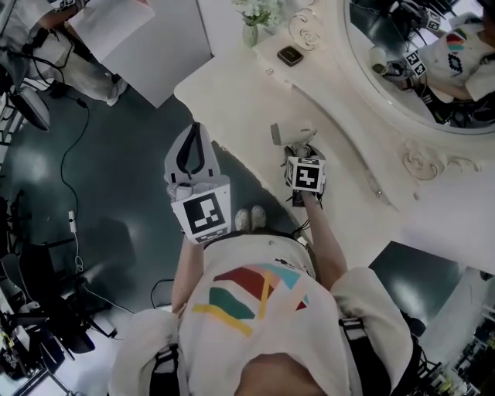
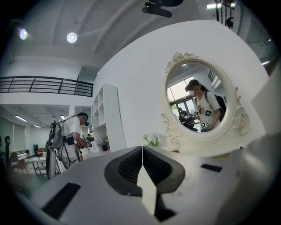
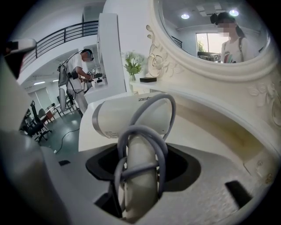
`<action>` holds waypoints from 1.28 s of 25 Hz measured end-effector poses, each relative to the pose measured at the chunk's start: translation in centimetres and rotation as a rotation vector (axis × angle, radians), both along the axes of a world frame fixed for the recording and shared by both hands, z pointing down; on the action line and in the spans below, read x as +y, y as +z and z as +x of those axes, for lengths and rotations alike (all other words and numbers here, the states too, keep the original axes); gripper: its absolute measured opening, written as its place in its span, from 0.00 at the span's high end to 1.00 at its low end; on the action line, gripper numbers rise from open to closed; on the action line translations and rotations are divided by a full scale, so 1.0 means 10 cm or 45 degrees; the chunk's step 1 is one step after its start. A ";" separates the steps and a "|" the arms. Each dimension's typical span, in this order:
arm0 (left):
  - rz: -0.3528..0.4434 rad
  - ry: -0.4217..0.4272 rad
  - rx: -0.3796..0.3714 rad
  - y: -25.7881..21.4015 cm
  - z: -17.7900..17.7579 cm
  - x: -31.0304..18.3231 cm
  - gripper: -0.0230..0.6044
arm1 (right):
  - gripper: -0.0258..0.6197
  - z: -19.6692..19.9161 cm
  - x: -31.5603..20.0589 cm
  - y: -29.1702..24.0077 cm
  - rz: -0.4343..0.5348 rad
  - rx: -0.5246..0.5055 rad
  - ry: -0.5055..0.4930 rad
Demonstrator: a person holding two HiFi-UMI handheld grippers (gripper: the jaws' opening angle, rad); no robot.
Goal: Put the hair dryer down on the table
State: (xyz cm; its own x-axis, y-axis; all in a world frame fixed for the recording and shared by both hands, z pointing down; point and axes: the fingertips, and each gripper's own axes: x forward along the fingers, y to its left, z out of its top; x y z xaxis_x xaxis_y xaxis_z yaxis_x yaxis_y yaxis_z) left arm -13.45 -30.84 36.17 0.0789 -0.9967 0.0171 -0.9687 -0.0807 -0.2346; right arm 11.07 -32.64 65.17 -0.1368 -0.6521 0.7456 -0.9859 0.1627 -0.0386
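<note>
My right gripper [image 1: 302, 157] is shut on the handle of a white hair dryer [image 1: 288, 132], over the cream dressing table [image 1: 232, 93] near its front edge. In the right gripper view the hair dryer [image 3: 131, 117] stands up between the jaws of the right gripper [image 3: 139, 176], its grey cord [image 3: 163, 145] wound round the handle and its barrel pointing left. Whether it touches the tabletop I cannot tell. My left gripper [image 1: 194, 139] hangs over the dark floor just left of the table. In its own view the left gripper [image 2: 142, 154] is shut with nothing in it.
A big oval mirror [image 1: 387, 93] with a carved frame backs the table. A small dark box [image 1: 290, 55] and a vase of flowers [image 1: 254, 22] stand at the table's far end. A white cabinet [image 1: 155, 54], another person [image 1: 54, 46] and a floor cable [image 1: 73, 178] are on the left.
</note>
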 end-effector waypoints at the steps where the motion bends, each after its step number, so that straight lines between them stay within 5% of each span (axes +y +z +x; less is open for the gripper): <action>1: -0.001 -0.002 -0.003 0.00 -0.01 0.00 0.96 | 0.56 0.01 0.00 0.02 -0.006 0.010 -0.003; 32: -0.040 0.008 0.000 0.14 0.01 0.01 0.96 | 0.56 0.06 -0.04 0.22 -0.122 0.013 0.010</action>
State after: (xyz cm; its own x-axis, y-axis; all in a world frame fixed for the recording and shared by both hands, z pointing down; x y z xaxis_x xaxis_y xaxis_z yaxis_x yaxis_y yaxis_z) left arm -13.34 -30.75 37.55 0.0853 -0.9952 0.0481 -0.9681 -0.0942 -0.2320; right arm 11.67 -33.05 67.33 -0.1245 -0.5788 0.8059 -0.9875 0.1513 -0.0439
